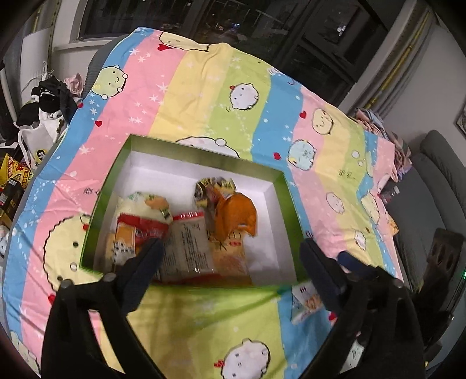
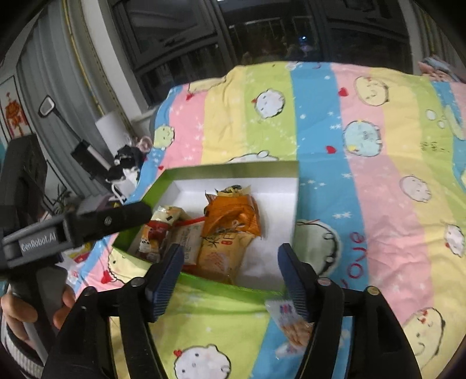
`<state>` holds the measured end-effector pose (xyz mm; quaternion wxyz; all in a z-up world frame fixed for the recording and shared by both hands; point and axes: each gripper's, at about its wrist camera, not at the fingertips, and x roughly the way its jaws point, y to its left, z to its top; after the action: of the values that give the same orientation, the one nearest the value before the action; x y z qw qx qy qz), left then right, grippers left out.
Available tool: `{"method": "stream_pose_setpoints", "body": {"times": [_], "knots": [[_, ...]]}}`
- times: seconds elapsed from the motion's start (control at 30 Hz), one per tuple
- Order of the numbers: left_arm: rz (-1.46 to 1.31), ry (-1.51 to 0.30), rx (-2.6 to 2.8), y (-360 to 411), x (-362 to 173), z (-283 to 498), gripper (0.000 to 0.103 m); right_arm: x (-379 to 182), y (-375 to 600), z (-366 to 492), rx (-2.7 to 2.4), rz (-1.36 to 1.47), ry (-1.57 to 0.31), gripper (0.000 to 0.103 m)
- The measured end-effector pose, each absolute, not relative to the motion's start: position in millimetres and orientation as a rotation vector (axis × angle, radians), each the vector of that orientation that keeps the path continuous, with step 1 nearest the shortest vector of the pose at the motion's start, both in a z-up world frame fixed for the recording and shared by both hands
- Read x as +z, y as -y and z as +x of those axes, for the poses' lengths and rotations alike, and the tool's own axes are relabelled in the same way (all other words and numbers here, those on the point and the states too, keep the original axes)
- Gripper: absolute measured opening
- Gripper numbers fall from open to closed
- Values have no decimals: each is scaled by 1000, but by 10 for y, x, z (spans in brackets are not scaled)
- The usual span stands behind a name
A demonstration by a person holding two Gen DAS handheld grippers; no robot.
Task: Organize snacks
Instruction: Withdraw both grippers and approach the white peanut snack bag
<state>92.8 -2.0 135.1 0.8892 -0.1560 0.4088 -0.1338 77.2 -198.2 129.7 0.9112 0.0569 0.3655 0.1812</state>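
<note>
A green box with a white inside [image 1: 108,186] [image 2: 233,168] lies on a striped cartoon bedsheet [image 1: 204,96]. Several snack packets sit in it: an orange one [image 1: 236,212] [image 2: 233,215], a red-and-white one [image 1: 139,227], a clear one with printed text [image 1: 186,247] and a yellow one [image 2: 218,256]. One small packet [image 1: 305,303] [image 2: 288,323] lies outside the box, on the sheet by its near right corner. My left gripper [image 1: 233,265] is open above the box's near edge with nothing between its pads. My right gripper [image 2: 230,274] is open there too, its right finger [image 2: 294,280] just over the loose packet.
A person's hand [image 2: 14,312] holds the left gripper's grey handle at the left of the right wrist view. Clothes and bags [image 1: 49,110] are piled left of the bed, a grey sofa [image 1: 431,180] stands on its right, and dark windows [image 1: 233,23] are behind.
</note>
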Motion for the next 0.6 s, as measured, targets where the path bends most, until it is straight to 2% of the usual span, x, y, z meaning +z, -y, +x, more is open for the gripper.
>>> {"method": "stream_pose_setpoints", "body": {"times": [0.23, 0.6], "knots": [[-336, -916, -382, 241, 1119, 448, 102, 1270, 2500, 288, 341, 177, -729, 82], [-368, -1011, -451, 724, 746, 389, 102, 698, 2883, 126, 269, 147, -849, 82]]}}
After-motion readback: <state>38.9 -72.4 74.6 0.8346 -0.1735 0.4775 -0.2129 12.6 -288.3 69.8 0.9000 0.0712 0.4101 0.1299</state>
